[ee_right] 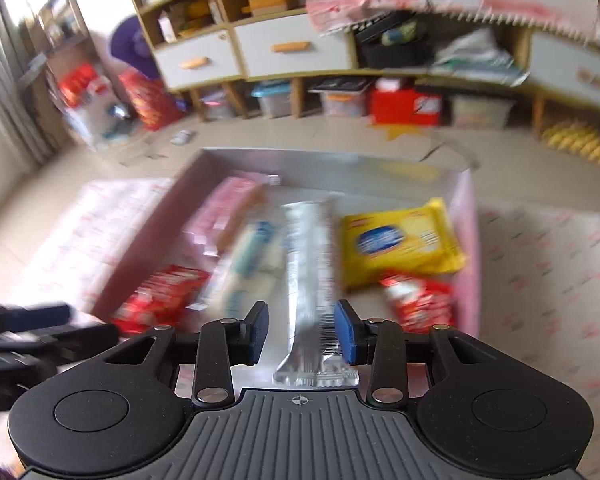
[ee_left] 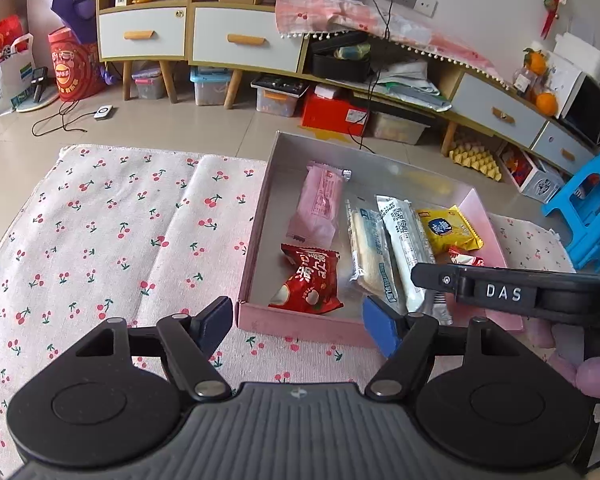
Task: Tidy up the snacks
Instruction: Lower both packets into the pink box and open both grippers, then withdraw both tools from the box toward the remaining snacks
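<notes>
A pink box point(ee_left: 256, 216) on the cherry-print cloth holds several snacks: a pink packet point(ee_left: 318, 204), a red packet point(ee_left: 310, 280), a clear-wrapped bar point(ee_left: 370, 248), a long silver packet point(ee_left: 404, 244), a yellow packet point(ee_left: 448, 229) and a small red packet point(ee_left: 464, 258). My left gripper point(ee_left: 298, 326) is open and empty at the box's near wall. My right gripper point(ee_right: 302, 330) is open around the near end of the silver packet point(ee_right: 308, 272), pads apart from it. The right wrist view is blurred. The right gripper also shows in the left wrist view point(ee_left: 440, 280).
Cherry-print cloth point(ee_left: 100, 240) covers the surface left of the box. A blue stool point(ee_left: 588, 208) stands at right. Cabinets point(ee_left: 228, 36) with storage bins point(ee_left: 278, 96) line the far wall. A cable point(ee_left: 60, 120) lies on the floor.
</notes>
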Demonstrator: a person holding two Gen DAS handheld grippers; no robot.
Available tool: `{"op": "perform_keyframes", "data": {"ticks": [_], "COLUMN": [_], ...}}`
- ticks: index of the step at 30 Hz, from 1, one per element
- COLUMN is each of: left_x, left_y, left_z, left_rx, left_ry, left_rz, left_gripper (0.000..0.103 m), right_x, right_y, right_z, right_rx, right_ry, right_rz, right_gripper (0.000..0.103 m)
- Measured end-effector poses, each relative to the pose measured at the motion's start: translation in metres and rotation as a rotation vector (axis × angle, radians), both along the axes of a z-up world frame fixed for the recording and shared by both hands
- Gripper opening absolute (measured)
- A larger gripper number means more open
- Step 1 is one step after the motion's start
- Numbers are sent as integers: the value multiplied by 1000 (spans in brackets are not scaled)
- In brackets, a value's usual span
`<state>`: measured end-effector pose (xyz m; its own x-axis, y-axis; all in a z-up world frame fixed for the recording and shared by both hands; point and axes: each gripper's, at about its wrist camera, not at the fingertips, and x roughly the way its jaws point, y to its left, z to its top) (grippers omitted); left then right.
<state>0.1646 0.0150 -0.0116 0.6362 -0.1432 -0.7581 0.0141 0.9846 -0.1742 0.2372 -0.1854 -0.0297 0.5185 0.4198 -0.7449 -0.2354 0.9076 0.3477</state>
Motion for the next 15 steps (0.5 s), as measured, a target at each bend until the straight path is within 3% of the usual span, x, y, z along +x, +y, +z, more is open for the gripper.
{"op": "perform_keyframes", "data": {"ticks": [2,6,11,15], "left_x": [-4,-14,-25,-36], "left_y": [1,4,4,4], "left_z": [2,7,10,14], "left_rx": [-2,-4,-4,2], "left_ry": [-2,-3,8,21], "left_rz": [0,-18,-38,-52], "left_gripper": [70,76,83,90], "right_x": [-1,-9,-28,-46], "right_y": [0,-1,8,13], "right_z": [8,22,42,57], "right_rx": [25,39,-32,-78], "right_ry": [-5,-11,-39,-58], "right_rz": [-13,-44,-27,-17], "right_gripper": [36,56,76,82]}}
